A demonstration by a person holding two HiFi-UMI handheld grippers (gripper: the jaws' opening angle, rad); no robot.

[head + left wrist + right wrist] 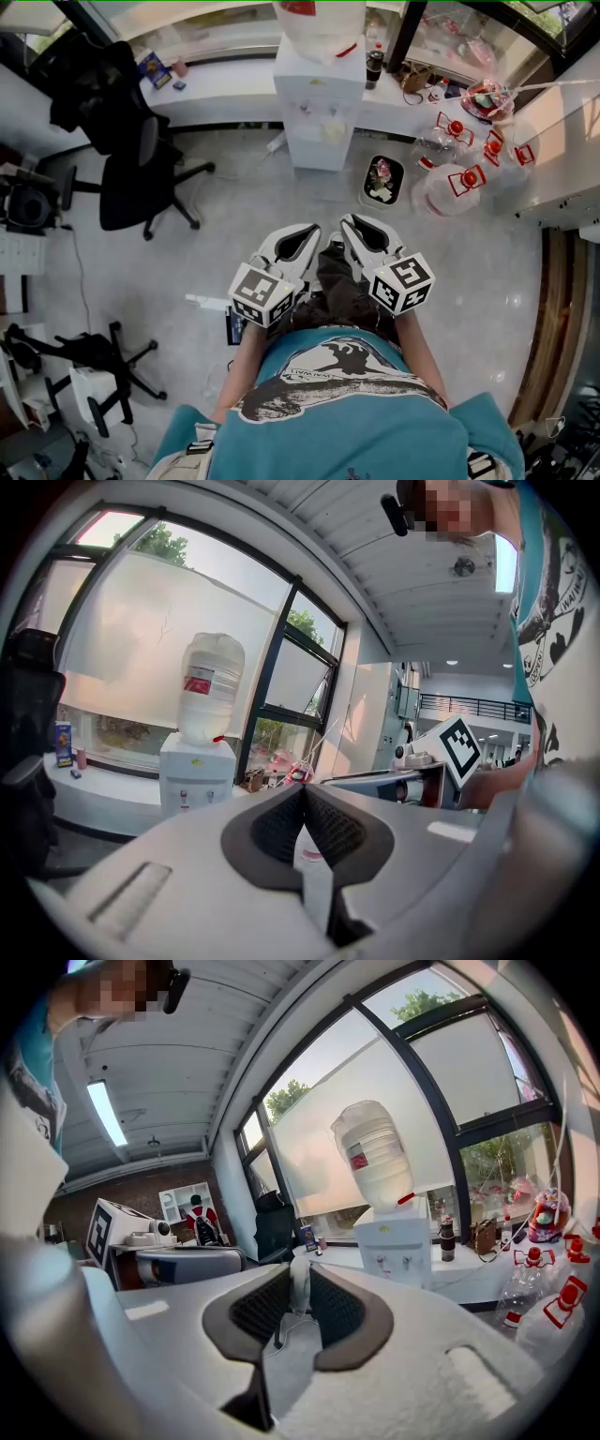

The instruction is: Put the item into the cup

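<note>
The pale tiled floor point(234, 234) is the largest thing here and it is open in front of the person. At its far edge stand a white water dispenser point(319, 103), a black office chair point(131, 169) on the left and a group of clear water jugs with red handles point(450, 187) on the right. A small waste bin point(382, 180) sits just beside the dispenser.

Both grippers are held close to the body and side by side, pointing nearly level. The left gripper point(302, 791) has its jaws together at the tips, with nothing between them. The right gripper point(298, 1277) has its jaws a little apart. They seem to be clamped on a small white item point(299, 1286), though the wide lens makes its shape hard to read. I take this to be the item of the task.

No cup shows in any view, so I judge the step in hand to be carrying the item to it.

- Hold the right grip steady and the gripper level, so the item does not slip.
- Find the cup before lowering.

The middle of the floor gives free room. The chair legs, the jugs and the bin are the edges to avoid.
</note>
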